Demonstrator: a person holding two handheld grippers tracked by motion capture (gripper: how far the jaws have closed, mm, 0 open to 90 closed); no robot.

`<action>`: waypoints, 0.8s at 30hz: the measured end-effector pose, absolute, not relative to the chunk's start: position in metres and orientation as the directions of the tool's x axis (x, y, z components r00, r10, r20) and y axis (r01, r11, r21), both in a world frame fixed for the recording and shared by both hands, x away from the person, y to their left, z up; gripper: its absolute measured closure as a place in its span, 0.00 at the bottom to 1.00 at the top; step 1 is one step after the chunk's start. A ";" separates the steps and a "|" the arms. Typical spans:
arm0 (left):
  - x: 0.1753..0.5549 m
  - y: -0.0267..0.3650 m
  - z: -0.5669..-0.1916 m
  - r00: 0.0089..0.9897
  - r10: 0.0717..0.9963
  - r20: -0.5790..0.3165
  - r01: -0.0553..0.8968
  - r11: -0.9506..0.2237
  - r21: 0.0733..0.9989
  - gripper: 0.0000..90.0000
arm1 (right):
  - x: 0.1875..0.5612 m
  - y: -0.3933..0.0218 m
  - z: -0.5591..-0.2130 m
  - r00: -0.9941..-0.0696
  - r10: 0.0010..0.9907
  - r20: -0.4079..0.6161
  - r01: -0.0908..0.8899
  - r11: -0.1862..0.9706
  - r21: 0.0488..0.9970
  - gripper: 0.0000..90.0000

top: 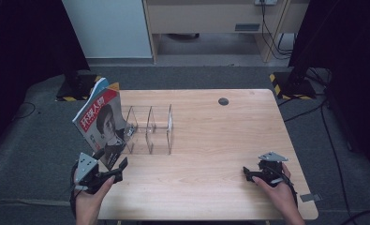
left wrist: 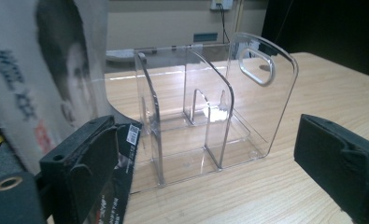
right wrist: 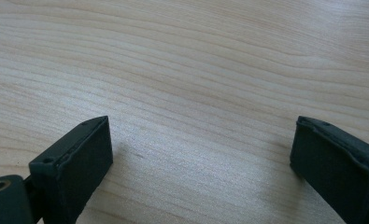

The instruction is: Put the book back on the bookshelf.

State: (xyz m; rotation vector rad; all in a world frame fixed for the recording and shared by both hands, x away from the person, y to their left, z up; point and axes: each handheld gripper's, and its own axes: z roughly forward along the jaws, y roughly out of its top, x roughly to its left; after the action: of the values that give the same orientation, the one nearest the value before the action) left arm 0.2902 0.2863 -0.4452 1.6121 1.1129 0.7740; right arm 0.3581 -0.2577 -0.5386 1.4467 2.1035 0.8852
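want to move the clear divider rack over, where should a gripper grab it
Grip the clear rack by the oval handle cutout in its tall end panel, coming from above. That panel stands upright and thin, so the open right gripper could likely close across it.

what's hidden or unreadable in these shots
- Left end of the clear acrylic divider rack: hidden in the high view behind the red-titled magazine with a portrait cover.
- Magazine's title: blurred and cut by the left edge in the left gripper view.
- Small dark round spot on the wooden table: too small to identify.
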 end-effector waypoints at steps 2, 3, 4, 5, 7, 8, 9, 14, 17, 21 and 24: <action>0.295 0.277 -0.449 0.397 0.918 -0.016 0.317 -0.121 0.941 0.05 | 0.358 -0.258 -0.539 -0.356 0.934 0.003 0.655 0.247 0.715 0.07; 0.295 0.277 -0.449 0.397 0.918 -0.016 0.317 -0.121 0.941 0.05 | 0.358 -0.258 -0.539 -0.356 0.934 0.003 0.655 0.247 0.715 0.07; 0.296 0.274 -0.449 0.407 0.913 -0.012 0.320 -0.131 0.938 0.05 | 0.358 -0.258 -0.539 -0.356 0.934 0.003 0.654 0.247 0.715 0.06; 0.297 0.268 -0.451 0.422 0.906 -0.003 0.326 -0.149 0.933 0.05 | 0.358 -0.258 -0.539 -0.357 0.934 0.002 0.654 0.248 0.715 0.07; 0.300 0.263 -0.453 0.437 0.899 0.008 0.337 -0.172 0.926 0.05 | 0.358 -0.258 -0.539 -0.357 0.934 0.002 0.653 0.249 0.715 0.06; 0.300 0.263 -0.453 0.437 0.899 0.008 0.337 -0.172 0.926 0.05 | 0.358 -0.258 -0.539 -0.357 0.934 0.002 0.654 0.248 0.715 0.07; 0.301 0.261 -0.454 0.442 0.897 0.011 0.343 -0.181 0.922 0.05 | 0.358 -0.258 -0.539 -0.357 0.934 0.002 0.654 0.248 0.715 0.07; 0.305 0.253 -0.457 0.472 0.881 0.019 0.354 -0.210 0.911 0.05 | 0.358 -0.258 -0.539 -0.357 0.934 0.001 0.653 0.249 0.715 0.07; 0.307 0.247 -0.458 0.494 0.869 0.032 0.358 -0.237 0.903 0.05 | 0.358 -0.258 -0.539 -0.357 0.934 0.002 0.654 0.248 0.715 0.06; 0.309 0.243 -0.460 0.505 0.862 0.036 0.361 -0.249 0.899 0.05 | 0.358 -0.258 -0.539 -0.357 0.934 0.001 0.654 0.249 0.715 0.06; 0.311 0.238 -0.461 0.518 0.854 0.046 0.363 -0.268 0.892 0.05 | 0.358 -0.258 -0.539 -0.357 0.934 0.001 0.653 0.249 0.715 0.07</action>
State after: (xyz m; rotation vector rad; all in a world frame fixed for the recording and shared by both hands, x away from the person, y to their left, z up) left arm 0.3108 0.2381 -0.4613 1.8502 1.0084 0.6791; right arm 0.3584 -0.2575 -0.5388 1.4467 2.0999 0.8848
